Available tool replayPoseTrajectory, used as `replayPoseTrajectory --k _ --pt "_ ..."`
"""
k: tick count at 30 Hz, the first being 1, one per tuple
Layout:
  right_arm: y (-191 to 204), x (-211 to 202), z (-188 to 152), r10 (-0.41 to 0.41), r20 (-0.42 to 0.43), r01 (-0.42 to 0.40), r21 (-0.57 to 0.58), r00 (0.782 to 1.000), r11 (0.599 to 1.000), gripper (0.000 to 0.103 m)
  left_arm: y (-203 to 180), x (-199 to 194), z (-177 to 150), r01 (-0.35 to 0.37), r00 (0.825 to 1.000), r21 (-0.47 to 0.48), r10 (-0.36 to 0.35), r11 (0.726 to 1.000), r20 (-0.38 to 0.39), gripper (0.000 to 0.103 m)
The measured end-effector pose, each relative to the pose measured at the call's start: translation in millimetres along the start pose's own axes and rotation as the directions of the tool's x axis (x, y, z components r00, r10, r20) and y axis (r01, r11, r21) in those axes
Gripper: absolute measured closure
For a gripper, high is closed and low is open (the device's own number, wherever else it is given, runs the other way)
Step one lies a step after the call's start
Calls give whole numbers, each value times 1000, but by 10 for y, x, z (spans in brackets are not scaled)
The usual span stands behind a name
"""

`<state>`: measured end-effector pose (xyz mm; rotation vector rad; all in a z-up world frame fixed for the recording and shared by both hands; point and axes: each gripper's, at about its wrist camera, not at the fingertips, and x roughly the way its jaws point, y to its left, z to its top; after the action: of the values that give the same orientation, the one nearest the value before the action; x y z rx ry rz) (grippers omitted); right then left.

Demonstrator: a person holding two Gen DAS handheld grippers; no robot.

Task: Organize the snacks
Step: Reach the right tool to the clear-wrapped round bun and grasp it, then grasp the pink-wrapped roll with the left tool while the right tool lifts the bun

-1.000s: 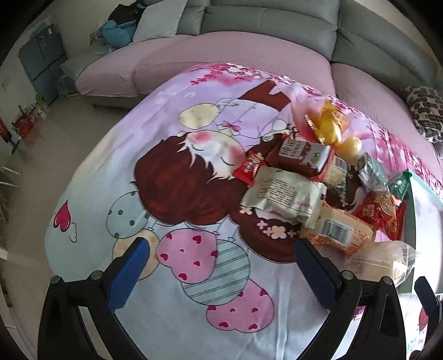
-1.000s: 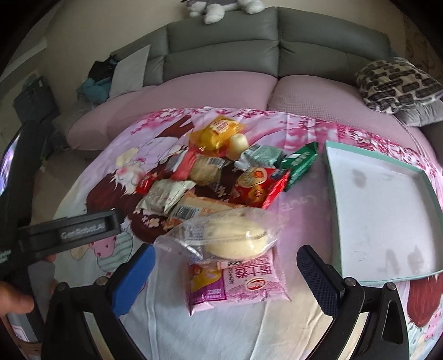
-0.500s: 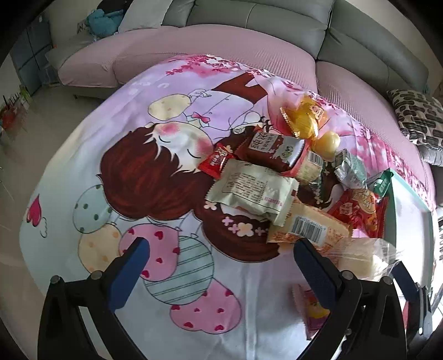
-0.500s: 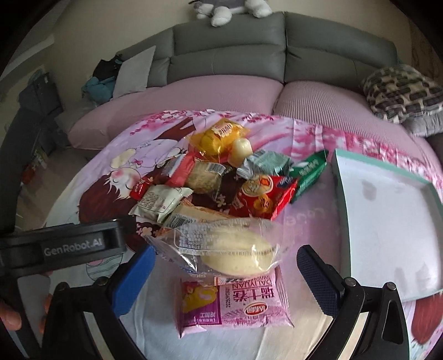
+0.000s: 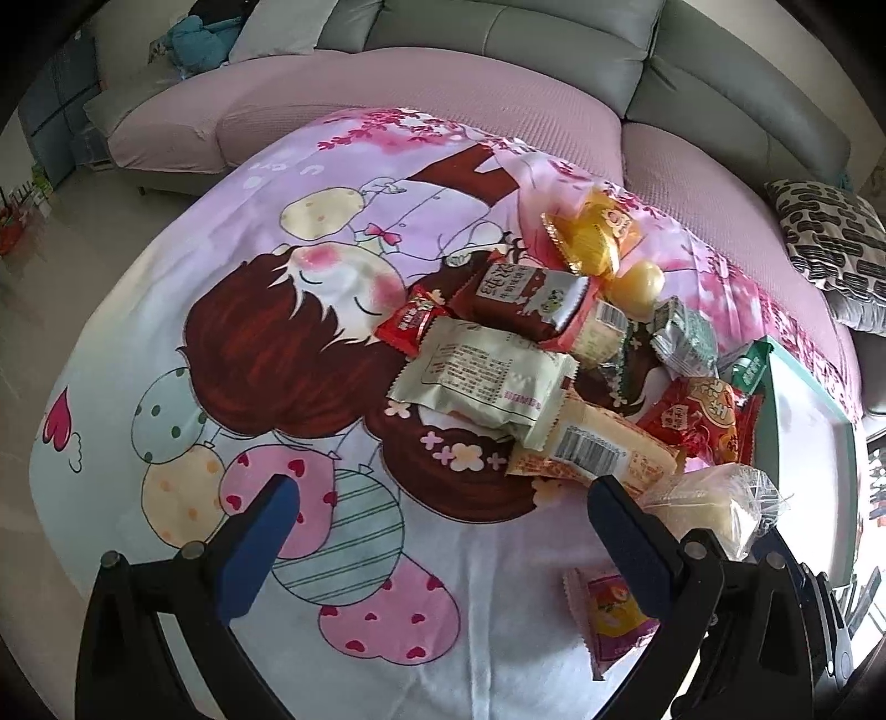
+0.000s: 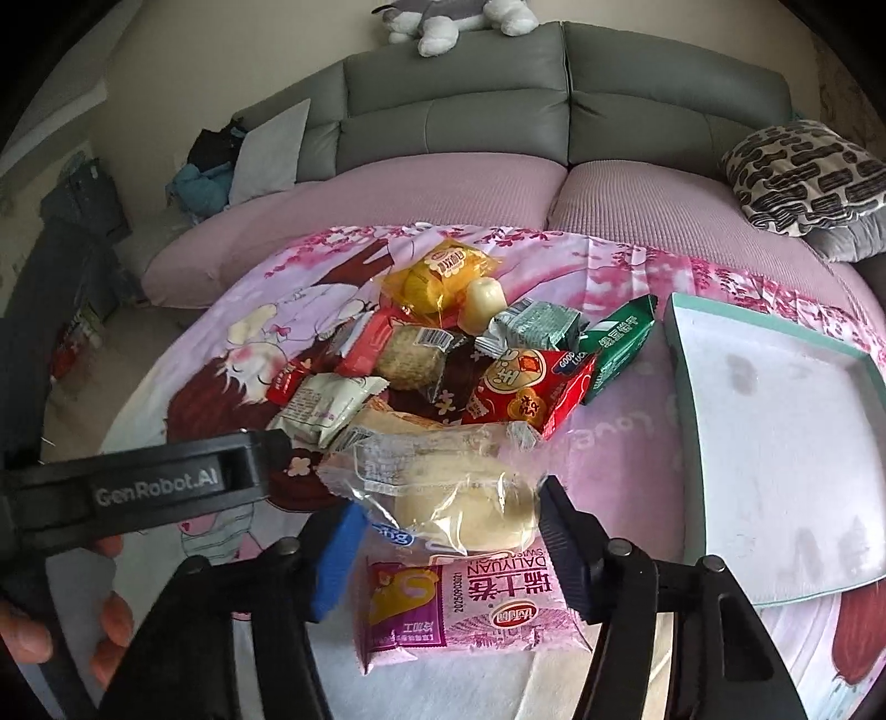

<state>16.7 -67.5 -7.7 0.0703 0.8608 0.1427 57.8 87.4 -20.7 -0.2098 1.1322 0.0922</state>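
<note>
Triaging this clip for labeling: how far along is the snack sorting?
Done: nothing; the teal tray holds no snacks. In hand: the right hand-held gripper has its fingers either side of the clear-bagged bun, which lies on the pink Swiss-roll pack; a firm grip is not clear. The left hand-held gripper is open over bare cloth. Left: the whole pile, including the red cracker pack and green pack.

Snack packets (image 6: 518, 390) in pile: about twelve, overlaps make count uncertain.
Red packets (image 6: 290, 382): three.
Green packets (image 6: 617, 343): two.
Yellow packet (image 6: 443, 274): one.
Clear-wrapped bun (image 6: 470, 495): one.
Pink packet (image 6: 470, 612): one.
Tray (image 6: 775, 443): one, right.
Tools: two.
Patterned cushion (image 6: 803, 177): one, far right.
Plush toy (image 6: 454, 19): one, far.
</note>
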Motion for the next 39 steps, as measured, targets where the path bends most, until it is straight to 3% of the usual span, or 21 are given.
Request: replayPoseTrajectory --k 9,14,19,24,31,39 --pt "-96 -183 -40 -6 34 5 39 999 999 45 -85 -55 -34 62 998 10 -62 998 11 0" --pt "-213 -361 -39 -57 76 52 71 995 996 45 -177 -77 -83 99 995 38 -100 994 11 0" --pt "-458 -543 -62 -106 106 91 140 989 986 45 -407 -51 -197 130 992 136 -128 982 -22 0" --pt "-733 -706 -142 -155 117 127 222 981 967 45 -739 35 -383 192 980 236 -172 952 -104 0" --pt "-964 -848 -246 -186 118 146 286 975 947 45 -1058 157 -613 240 964 302 -189 923 -187 0" --pt "-1025 -868 -281 -193 110 151 307 975 940 45 -1192 360 -691 196 965 304 -129 932 -226 0"
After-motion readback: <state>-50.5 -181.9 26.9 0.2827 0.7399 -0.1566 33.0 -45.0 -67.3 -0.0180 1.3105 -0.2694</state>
